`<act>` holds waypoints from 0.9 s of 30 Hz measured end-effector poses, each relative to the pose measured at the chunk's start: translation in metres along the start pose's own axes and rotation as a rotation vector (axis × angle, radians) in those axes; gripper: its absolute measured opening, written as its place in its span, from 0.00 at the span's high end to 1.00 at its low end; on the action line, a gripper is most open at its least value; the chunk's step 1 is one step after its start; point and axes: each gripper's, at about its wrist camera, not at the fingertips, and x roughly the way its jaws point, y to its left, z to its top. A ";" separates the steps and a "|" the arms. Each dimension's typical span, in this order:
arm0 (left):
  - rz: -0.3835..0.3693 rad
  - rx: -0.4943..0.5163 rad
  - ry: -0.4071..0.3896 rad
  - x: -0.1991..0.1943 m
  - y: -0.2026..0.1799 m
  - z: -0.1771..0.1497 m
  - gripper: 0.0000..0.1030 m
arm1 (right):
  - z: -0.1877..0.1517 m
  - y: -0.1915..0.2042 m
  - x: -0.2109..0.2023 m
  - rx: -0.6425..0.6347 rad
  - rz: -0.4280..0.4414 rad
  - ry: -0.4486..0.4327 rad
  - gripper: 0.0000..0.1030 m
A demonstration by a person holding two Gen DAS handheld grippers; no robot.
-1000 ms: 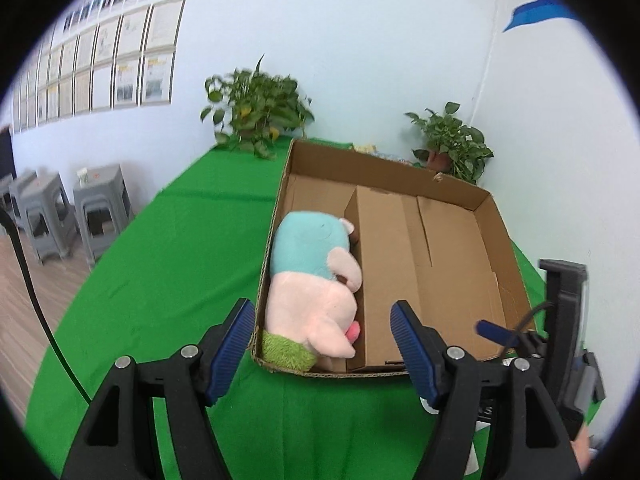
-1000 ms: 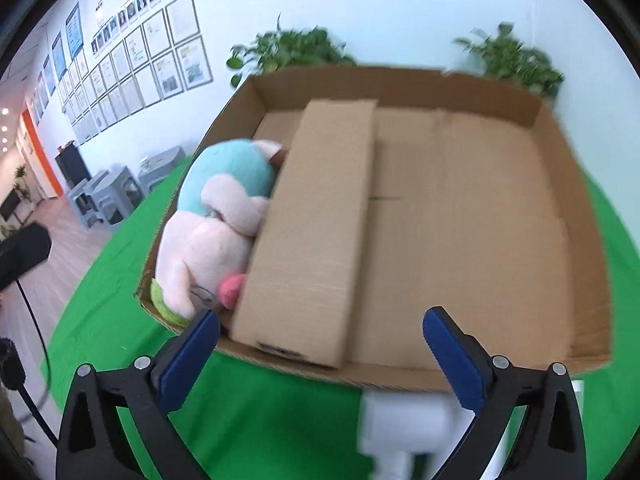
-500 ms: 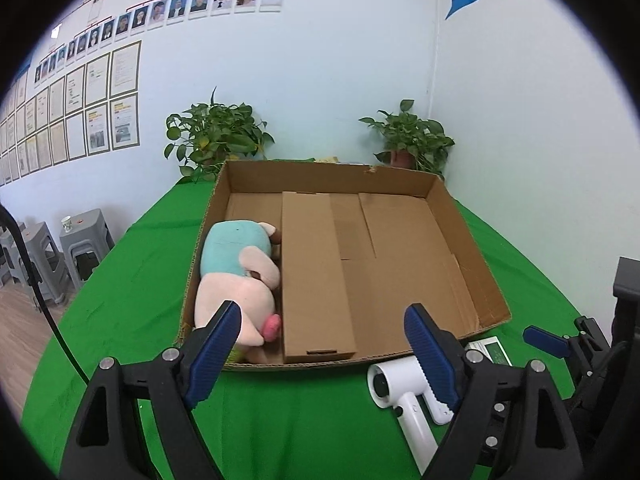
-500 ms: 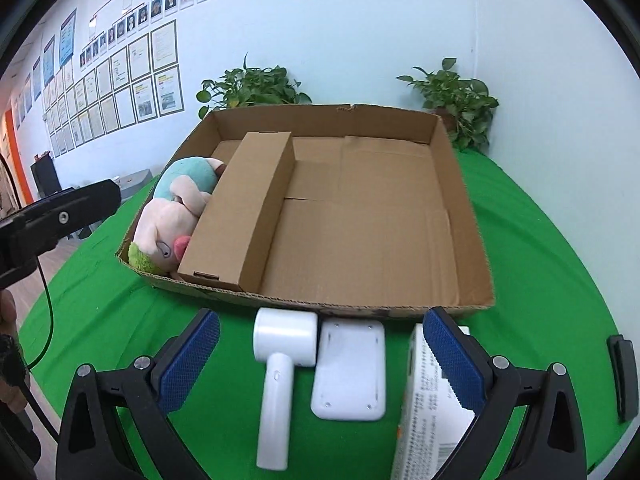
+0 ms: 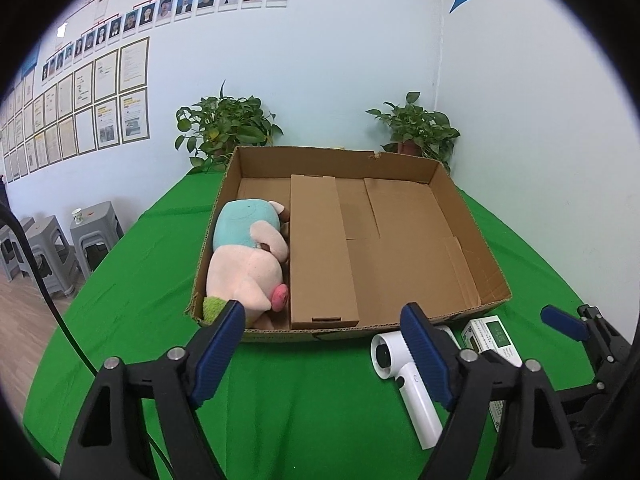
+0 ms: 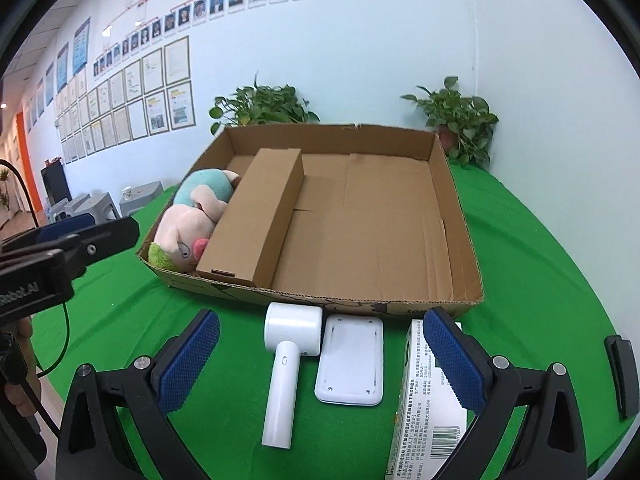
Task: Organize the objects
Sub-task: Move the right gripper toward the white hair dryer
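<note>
Two pale walls meet in a corner behind the green-covered tabletop (image 5: 132, 300), the left-hand one hung with rows of framed papers and small portrait photos. Grey stools (image 5: 52, 248) stand on the wooden floor left of the tabletop, one bearing a paper cup. Two potted plants (image 5: 224, 128) sit at the far edge, behind the cardboard tray.

Largest of the goods is that cardboard tray (image 6: 456, 208), shallow and open-topped. Inside it, against the left wall, lies a plush toy (image 5: 246, 260), pink-bodied with a teal head, a green tuft and a red snout. Just beside the toy lies a long closed cardboard box (image 6: 256, 216), running front to back. To the right of that, bare floor.

In front of the tray, on the cloth, lie three things in a row: a white handheld device (image 6: 286, 360) with a round head and a straight handle, a flat white rounded slab (image 6: 350, 360), and a printed carton (image 6: 424, 420) with a barcode and small text too fine to read. A small black object (image 6: 622, 376) lies further right.

Left tongs (image 5: 320, 348) are apart and closing, nothing between them. Right tongs (image 6: 320, 360) are spread wide over the white device and slab, pinching nothing. Lettering "Robot.AI" shows on the left tool's body.
</note>
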 end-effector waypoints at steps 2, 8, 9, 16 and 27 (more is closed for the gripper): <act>0.000 0.002 0.013 0.000 0.002 -0.005 0.38 | -0.004 -0.005 -0.008 0.000 0.020 -0.017 0.01; -0.024 -0.016 0.040 0.002 0.006 -0.013 0.71 | -0.016 -0.026 -0.026 0.042 0.048 -0.034 0.01; -0.030 -0.013 0.038 0.001 0.005 -0.013 0.71 | -0.017 -0.028 -0.028 0.048 0.050 -0.034 0.01; -0.060 -0.018 -0.015 -0.009 -0.002 -0.012 0.20 | -0.027 -0.025 -0.041 0.051 0.094 -0.023 0.01; -0.341 -0.167 0.281 0.053 0.012 -0.035 0.20 | -0.064 -0.002 0.003 -0.009 0.362 0.163 0.04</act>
